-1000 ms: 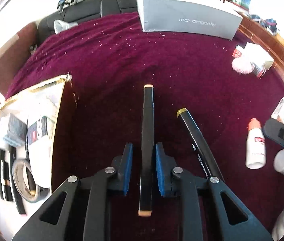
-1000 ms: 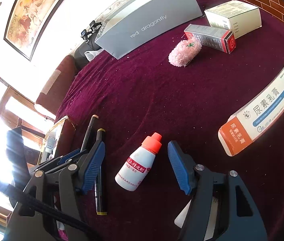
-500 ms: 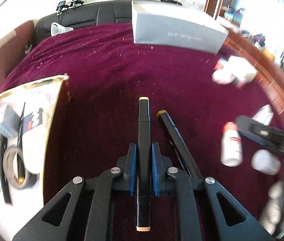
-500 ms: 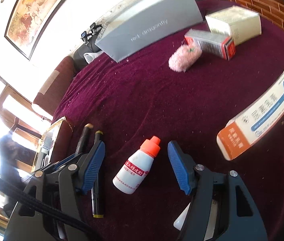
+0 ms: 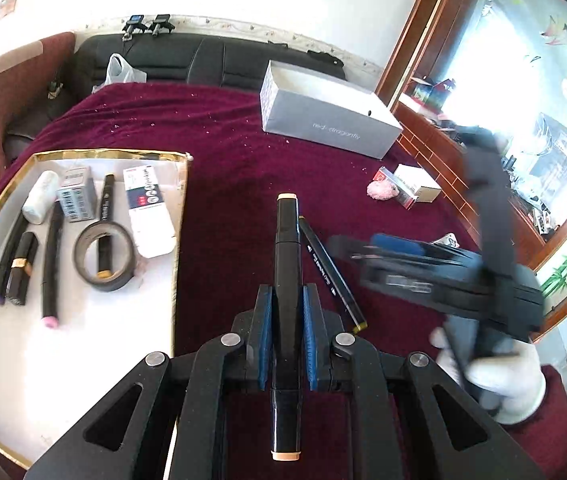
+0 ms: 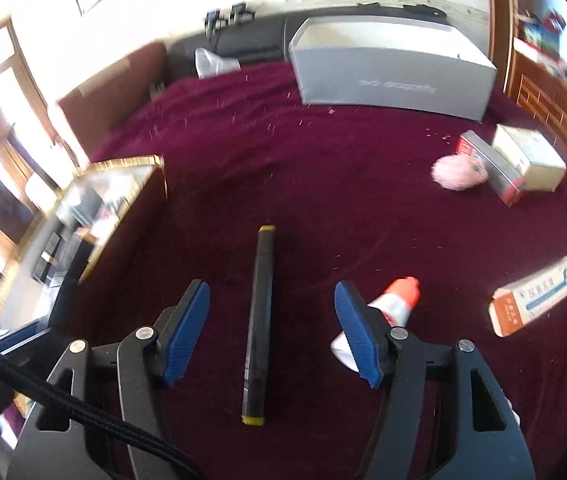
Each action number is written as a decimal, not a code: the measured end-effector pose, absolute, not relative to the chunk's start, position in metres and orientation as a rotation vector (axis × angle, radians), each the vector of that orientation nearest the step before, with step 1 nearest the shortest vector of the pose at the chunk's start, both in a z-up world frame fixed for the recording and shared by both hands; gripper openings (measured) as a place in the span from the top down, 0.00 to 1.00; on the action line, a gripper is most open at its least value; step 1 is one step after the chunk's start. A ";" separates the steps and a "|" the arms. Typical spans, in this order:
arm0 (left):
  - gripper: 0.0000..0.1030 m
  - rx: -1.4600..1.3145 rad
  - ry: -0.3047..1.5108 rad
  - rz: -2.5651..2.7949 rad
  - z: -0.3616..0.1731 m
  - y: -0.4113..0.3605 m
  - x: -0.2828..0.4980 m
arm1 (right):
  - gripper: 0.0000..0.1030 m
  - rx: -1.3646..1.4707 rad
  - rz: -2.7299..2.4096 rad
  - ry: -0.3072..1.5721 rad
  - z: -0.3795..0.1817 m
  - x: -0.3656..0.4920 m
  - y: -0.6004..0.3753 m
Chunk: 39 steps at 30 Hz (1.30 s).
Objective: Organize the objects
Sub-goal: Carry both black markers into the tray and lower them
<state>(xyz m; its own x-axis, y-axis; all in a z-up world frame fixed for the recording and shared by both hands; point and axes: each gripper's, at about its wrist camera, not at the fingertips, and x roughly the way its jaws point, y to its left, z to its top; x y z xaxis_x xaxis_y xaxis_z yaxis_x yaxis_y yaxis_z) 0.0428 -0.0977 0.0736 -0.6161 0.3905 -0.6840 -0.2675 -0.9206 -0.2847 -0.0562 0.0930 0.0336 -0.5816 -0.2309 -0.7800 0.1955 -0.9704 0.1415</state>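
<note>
1. Maroon cloth (image 5: 219, 168) covers the work surface in both views, with a black sofa (image 5: 203, 60) and a grey shoebox (image 5: 323, 120) at the far end.
2. Only the left wrist view looks down into the gold-rimmed tray (image 5: 181, 216) on the left. It holds several markers, a roll of dark tape (image 5: 104, 256), a small grey box (image 5: 77, 199) and a white carton (image 5: 148, 208). In the right wrist view that tray (image 6: 139, 162) is blurred and its contents cannot be made out.
3. The left gripper (image 5: 286, 322) is clamped on a black marker with beige caps (image 5: 286, 248), blue pads pressed to its barrel, lifted above the cloth.
4. A second black marker with yellow caps (image 5: 333, 272) lies on the cloth just right of the held one.
5. The right gripper (image 6: 271, 332) stands wide apart and holds nothing. The yellow-capped marker (image 6: 259, 320) lies on the cloth between its fingers, untouched.
6. Only the right wrist view shows the white bottle with an orange cap (image 6: 397, 300) beside the right finger, and the orange-and-white carton (image 6: 535, 294) farther right.
7. Both views show a pink fluffy item (image 6: 459, 172) near two small boxes (image 6: 523, 162).
8. The left wrist view alone shows the right gripper's body (image 5: 443, 276) from outside, blurred, with a white-gloved hand (image 5: 503, 376) on it.
</note>
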 end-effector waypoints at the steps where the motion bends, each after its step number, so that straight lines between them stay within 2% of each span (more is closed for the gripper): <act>1: 0.89 -1.115 -0.218 2.535 0.075 -0.102 0.046 | 0.38 1.323 -2.603 -0.017 0.030 -0.059 0.087; 6: 0.89 -1.091 -0.259 2.584 0.079 -0.132 0.059 | 0.38 1.499 -2.581 0.091 -0.001 -0.072 0.066; 10: 0.89 -1.085 -0.311 2.615 0.076 -0.156 0.062 | 0.42 1.502 -2.622 0.137 -0.001 -0.070 0.061; 12: 0.89 -1.087 -0.343 2.618 0.074 -0.166 0.064 | 0.48 1.502 -2.626 0.148 0.000 -0.069 0.059; 15: 0.89 -1.077 -0.359 2.622 0.072 -0.174 0.069 | 0.65 1.503 -2.619 0.159 0.001 -0.065 0.052; 17: 0.89 -1.065 -0.364 2.627 0.074 -0.180 0.073 | 0.83 1.515 -2.613 0.168 0.001 -0.061 0.047; 19: 0.89 -1.056 -0.369 2.635 0.075 -0.187 0.077 | 0.88 1.532 -2.602 0.161 0.003 -0.055 0.043; 28: 0.89 -1.068 -0.465 2.690 0.071 -0.238 0.089 | 0.88 1.481 -2.543 -0.134 0.019 -0.042 0.049; 39: 0.89 -1.096 -0.429 2.805 0.069 -0.281 0.088 | 0.88 1.335 -2.453 -0.281 0.060 -0.018 0.031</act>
<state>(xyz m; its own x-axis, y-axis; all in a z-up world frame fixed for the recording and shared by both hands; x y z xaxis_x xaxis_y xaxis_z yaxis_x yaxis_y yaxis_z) 0.0876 -0.2812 0.0687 -0.7359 0.1934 -0.6489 0.0095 -0.9553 -0.2955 -0.0183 0.0314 0.0597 -0.5045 -0.3799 -0.7753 0.1947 -0.9249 0.3265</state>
